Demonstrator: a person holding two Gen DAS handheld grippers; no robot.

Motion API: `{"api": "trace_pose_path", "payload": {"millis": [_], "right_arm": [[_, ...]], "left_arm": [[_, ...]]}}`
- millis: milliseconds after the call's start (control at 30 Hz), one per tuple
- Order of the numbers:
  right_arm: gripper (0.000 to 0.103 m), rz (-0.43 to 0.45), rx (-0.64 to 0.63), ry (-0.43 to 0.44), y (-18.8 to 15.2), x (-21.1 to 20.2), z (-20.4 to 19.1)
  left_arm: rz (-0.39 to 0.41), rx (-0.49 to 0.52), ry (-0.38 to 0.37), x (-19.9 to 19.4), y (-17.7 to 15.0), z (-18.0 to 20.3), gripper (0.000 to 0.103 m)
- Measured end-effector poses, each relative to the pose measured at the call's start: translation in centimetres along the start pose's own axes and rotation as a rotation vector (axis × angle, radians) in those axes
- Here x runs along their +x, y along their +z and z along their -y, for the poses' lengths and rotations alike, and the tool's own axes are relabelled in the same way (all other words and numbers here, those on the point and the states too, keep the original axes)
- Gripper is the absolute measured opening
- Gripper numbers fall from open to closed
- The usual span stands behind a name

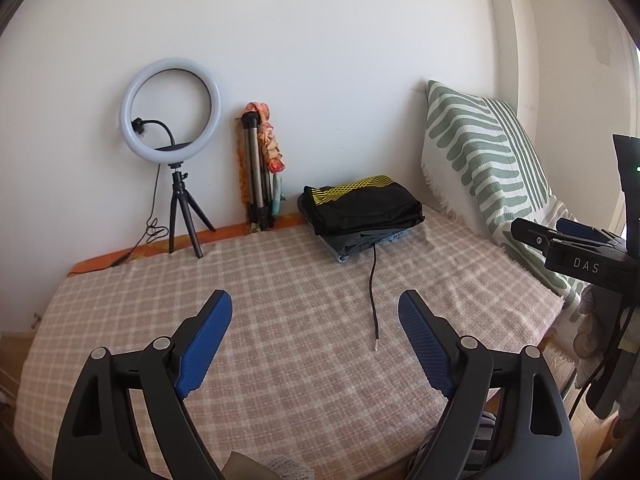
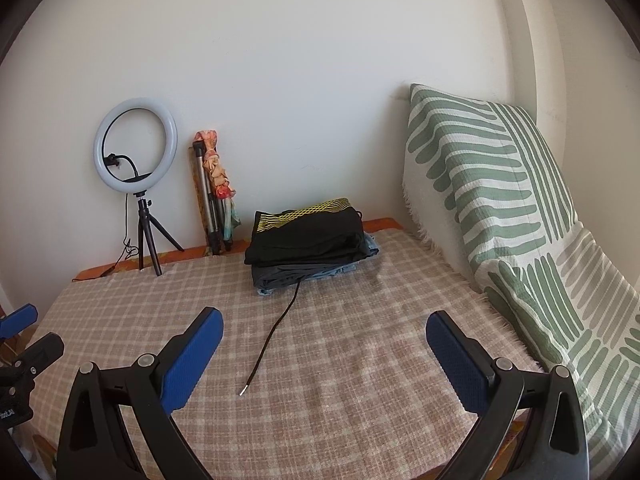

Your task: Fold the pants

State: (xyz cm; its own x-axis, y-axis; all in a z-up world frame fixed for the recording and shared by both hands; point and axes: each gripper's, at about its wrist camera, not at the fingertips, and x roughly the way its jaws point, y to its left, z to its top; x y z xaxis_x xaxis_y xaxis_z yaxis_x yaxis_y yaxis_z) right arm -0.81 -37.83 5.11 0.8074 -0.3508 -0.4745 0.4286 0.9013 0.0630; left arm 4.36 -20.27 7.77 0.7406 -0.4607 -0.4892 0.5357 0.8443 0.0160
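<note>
A stack of folded pants (image 1: 362,210) lies at the far side of the checked bed cover (image 1: 280,320), black pants with a yellow mesh waistband on top, grey and blue ones beneath. A black drawstring (image 1: 373,292) trails from the stack toward me. The stack (image 2: 308,240) and drawstring (image 2: 276,328) also show in the right wrist view. My left gripper (image 1: 316,320) is open and empty above the near part of the bed. My right gripper (image 2: 324,340) is open and empty too; it shows at the right edge of the left wrist view (image 1: 572,248).
A ring light on a small tripod (image 1: 172,136) and a folded tripod with a cloth (image 1: 260,172) stand against the back wall. A green-striped pillow (image 2: 500,200) leans at the right. The bed's front edge is just below my grippers.
</note>
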Motion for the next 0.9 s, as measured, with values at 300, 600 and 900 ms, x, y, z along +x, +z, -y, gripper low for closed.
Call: {"api": "trace_pose_path", "payload": {"millis": [300,600,900], "right_arm": [[0.103,-0.006,-0.001,0.008,-0.13,0.10,-0.33],[0.103,0.008,0.003,0.012,0.19,-0.21,-0.31],[0.103,0.007,-0.001,0.013,0.22,-0.24,-0.31]], "left_arm": [[-0.002,-0.012,-0.012,-0.06,0.02,-0.32,0.085],[0.001,-0.019,-0.006,-0.15,0.05,-0.45,0.085],[0.015,-0.022,-0.015,-0.45,0.13,-0.19,0.085]]}}
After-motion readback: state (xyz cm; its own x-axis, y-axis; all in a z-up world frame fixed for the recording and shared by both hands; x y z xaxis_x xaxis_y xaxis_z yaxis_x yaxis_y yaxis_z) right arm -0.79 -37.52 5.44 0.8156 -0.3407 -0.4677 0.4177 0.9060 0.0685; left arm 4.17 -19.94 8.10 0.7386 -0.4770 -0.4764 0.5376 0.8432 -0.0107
